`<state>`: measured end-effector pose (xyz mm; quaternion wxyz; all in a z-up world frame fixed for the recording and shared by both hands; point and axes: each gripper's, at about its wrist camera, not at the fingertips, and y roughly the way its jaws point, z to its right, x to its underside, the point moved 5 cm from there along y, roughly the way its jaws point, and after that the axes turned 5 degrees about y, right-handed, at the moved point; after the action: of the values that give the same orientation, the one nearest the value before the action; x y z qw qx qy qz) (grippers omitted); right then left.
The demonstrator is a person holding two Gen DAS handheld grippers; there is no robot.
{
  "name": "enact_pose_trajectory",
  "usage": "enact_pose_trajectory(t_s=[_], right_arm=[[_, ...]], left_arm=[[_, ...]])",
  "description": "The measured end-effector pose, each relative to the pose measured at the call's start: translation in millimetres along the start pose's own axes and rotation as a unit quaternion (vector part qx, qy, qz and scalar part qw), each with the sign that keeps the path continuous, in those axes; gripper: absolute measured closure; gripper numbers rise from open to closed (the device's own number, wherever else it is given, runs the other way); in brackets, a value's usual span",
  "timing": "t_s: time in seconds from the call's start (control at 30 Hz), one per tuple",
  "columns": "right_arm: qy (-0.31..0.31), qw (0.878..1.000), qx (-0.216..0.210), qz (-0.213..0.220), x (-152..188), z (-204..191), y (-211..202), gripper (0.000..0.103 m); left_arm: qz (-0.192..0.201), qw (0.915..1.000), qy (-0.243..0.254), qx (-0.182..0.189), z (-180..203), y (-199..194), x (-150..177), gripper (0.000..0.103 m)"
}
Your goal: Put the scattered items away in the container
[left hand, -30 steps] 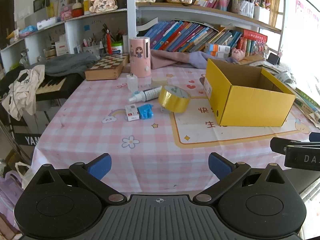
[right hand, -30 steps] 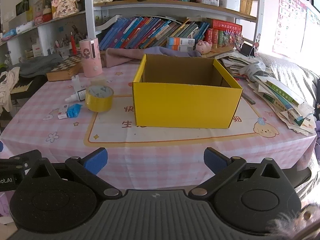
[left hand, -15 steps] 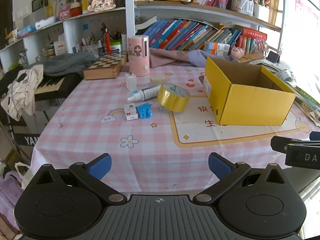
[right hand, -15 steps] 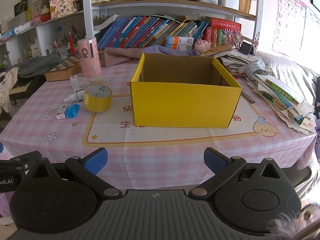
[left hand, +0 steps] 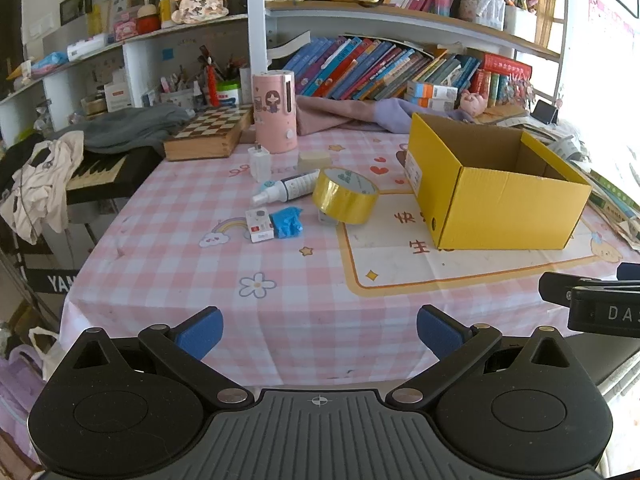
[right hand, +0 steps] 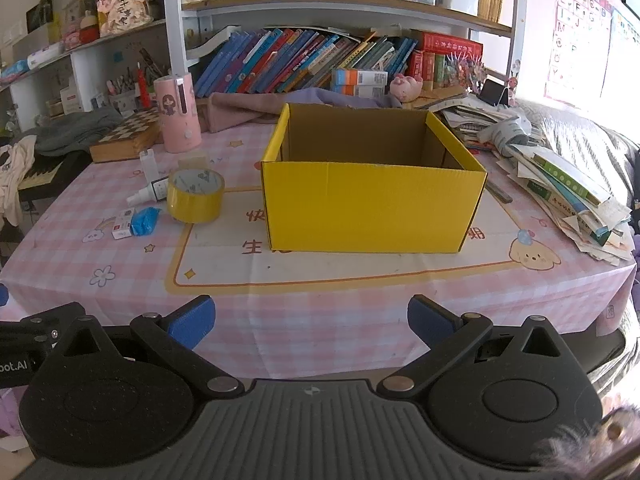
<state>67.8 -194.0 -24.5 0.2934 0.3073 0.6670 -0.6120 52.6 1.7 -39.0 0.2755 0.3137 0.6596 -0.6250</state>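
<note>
An open yellow cardboard box [left hand: 496, 200] [right hand: 372, 204] stands on the pink checked tablecloth. Left of it lie a yellow tape roll [left hand: 345, 196] [right hand: 195, 196], a small white spray bottle [left hand: 286, 192] [right hand: 146, 195], a crumpled blue wrapper [left hand: 287, 222] [right hand: 145, 221], a small white-and-red box [left hand: 259, 225] [right hand: 123, 228], a white charger plug [left hand: 259, 164] and a beige eraser-like block [left hand: 314, 159]. My left gripper [left hand: 319, 330] is open and empty at the table's near edge. My right gripper [right hand: 311, 318] is open and empty in front of the box.
A pink cylinder device [left hand: 275, 114], a wooden chessboard box [left hand: 208, 138] and cloths lie at the table's back. Bookshelves stand behind. A keyboard with clothes [left hand: 80, 172] sits left. A pile of books and papers [right hand: 560, 188] lies right of the box.
Both grippers have drawn back slightly and the views have tilted a little; the objects on the table have not moved. Both grippers stay open.
</note>
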Motion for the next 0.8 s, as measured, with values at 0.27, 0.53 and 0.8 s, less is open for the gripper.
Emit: enact_pose_trajectory(t_s=[0.27,0.53,0.8], right_arm=[[0.001,1.000,-0.001,-0.013,-0.1,-3.9,9.8,0.000],[0.001,1.000,0.000,-0.005,-4.5,-5.9,9.2,0.000],[-0.002,1.000,-0.001,0.004,-9.0,-9.8,5.0,0.000]], left_arm=[[-0.009,1.0000,0.003,0.002,-1.4,7.8,0.0,0.000],[-0.004,1.0000,0.003,0.001,-5.2,9.3,-3.1,0.000],[0.002,1.0000,0.004,0.001,-7.7,7.7,-5.7,0.000]])
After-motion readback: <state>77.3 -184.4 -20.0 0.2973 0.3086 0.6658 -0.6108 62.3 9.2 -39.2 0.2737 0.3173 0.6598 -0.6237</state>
